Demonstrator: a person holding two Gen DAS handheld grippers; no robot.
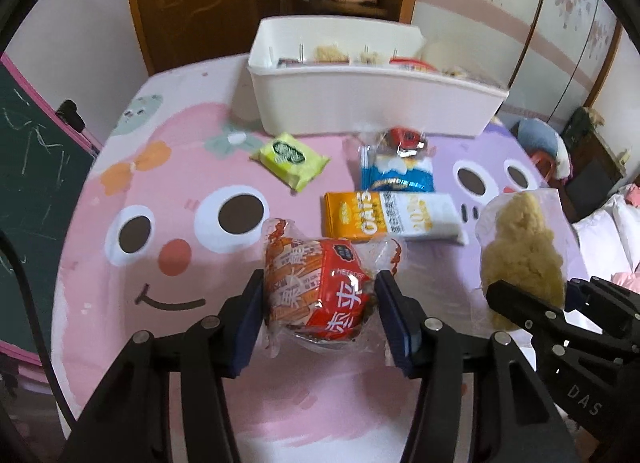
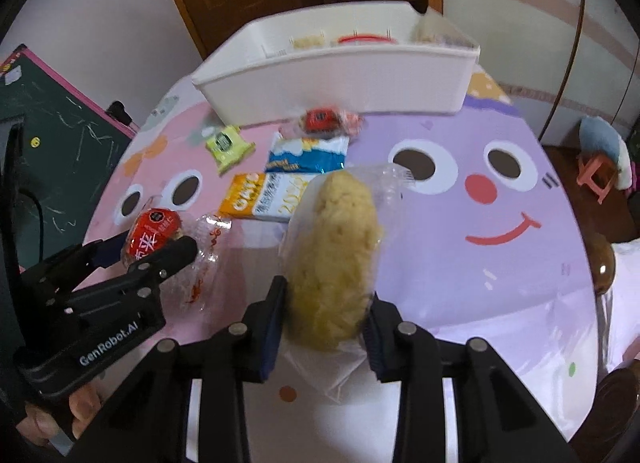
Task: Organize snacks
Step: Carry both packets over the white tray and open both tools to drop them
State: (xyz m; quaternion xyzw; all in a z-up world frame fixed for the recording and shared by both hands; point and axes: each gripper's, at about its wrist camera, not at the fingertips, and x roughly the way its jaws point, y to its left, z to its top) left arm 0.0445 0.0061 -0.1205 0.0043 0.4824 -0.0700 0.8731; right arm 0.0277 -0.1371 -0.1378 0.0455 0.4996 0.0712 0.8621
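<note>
Claw pads of the left claw clamp a red snack packet crosswise above the pink bedsheet. The right claw grips a yellow crumbly snack in clear wrap, its long axis pointing away toward the white bin. Only the right view shows a hand on the left claw; loose packets lie before the bin.

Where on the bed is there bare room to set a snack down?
Bare: the purple face right of the oats packet, and the pink face left of the green packet. Crowded: the middle strip before the white bin, around the blue packet.
</note>
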